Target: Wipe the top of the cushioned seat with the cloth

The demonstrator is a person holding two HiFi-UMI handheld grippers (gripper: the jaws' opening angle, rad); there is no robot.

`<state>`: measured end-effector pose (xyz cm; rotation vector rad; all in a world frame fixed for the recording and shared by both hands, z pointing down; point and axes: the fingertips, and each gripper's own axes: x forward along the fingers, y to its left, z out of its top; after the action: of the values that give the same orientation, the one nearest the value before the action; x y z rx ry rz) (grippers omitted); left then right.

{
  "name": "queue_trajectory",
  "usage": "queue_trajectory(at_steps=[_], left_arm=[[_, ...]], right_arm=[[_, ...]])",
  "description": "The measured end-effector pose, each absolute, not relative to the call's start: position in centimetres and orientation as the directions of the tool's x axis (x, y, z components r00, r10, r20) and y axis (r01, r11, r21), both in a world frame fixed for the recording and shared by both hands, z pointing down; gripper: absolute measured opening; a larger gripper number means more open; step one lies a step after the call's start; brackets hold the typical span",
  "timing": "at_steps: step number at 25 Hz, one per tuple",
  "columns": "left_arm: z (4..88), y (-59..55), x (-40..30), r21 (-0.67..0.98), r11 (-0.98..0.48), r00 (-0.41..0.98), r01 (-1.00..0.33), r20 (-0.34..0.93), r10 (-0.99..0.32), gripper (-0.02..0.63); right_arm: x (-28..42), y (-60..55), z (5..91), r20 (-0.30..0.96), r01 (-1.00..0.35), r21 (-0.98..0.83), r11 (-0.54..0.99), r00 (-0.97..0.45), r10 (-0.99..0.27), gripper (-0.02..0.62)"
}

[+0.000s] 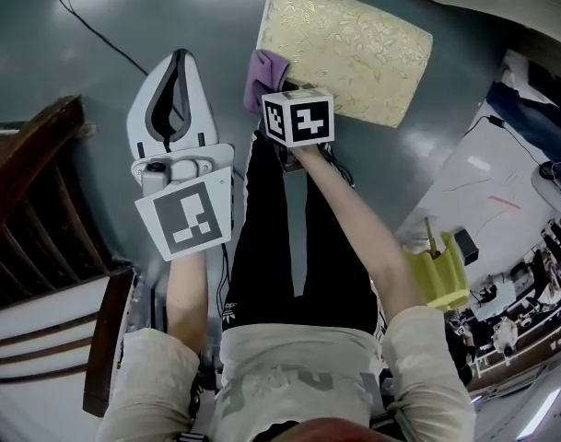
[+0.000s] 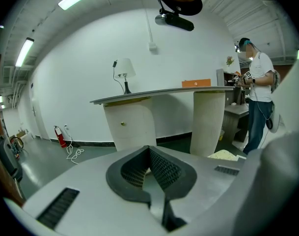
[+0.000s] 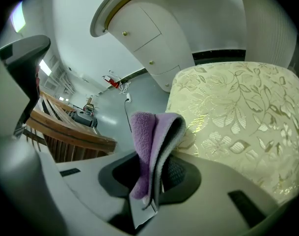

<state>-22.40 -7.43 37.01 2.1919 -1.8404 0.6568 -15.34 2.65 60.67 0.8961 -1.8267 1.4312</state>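
My right gripper [image 3: 151,173] has its jaws pinched on a folded purple fleece cloth with a grey inner face [image 3: 153,136]. The fold stands up out of the dark pads and leans toward the cushioned seat covered in pale gold leaf-patterned fabric [image 3: 237,107]. From the head view the cloth sits at the seat's near left corner, overlapping the edge of the cushion. I cannot tell whether it is pressed onto the top or only brushing the rim. The seat itself rests low on the glossy grey floor [image 1: 40,72], straight ahead of my legs, and most of its upper face is uncovered. My left gripper [image 2: 149,167] hangs out to the left, well apart from the seat. Its ribbed black pads are pressed together at the tip with nothing between them, and it points out across the room at a long white curved counter [image 2: 154,95] carrying a small lamp [image 2: 123,72]. Down at my left is a dark wooden chair frame [image 1: 36,178], and a thin black cable [image 1: 96,30] trails over the floor beyond it.
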Motion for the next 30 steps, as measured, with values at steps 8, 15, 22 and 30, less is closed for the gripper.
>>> queue_trajectory(at_steps=[8, 15, 22, 30], left_arm=[[36.5, -8.3, -20.5, -0.138, -0.249, 0.161, -0.959, 0.458, -0.874, 0.006], [36.2, -9.3, -16.2, -0.135, -0.309, 0.222, -0.941, 0.443, -0.869, 0.008], [36.1, -9.0, -10.9, -0.120, -0.373, 0.285, -0.920, 0.447, -0.848, 0.008], [35.5, -9.5, -5.7, -0.127, -0.421, 0.331, -0.898, 0.435, -0.837, 0.008]], right_arm=[[-10.6, 3.6, 59.8, 0.840, -0.845, -0.498, 0.198, -0.526, -0.133, 0.098], [-2.1, 4.7, 60.0, 0.876, -0.886, -0.439, 0.148, -0.459, -0.147, 0.098], [7.6, 6.3, 60.0, 0.917, -0.928, -0.355, 0.111, -0.369, -0.151, 0.098], [14.9, 7.7, 60.0, 0.934, -0.946, -0.318, 0.062, -0.324, -0.147, 0.098]])
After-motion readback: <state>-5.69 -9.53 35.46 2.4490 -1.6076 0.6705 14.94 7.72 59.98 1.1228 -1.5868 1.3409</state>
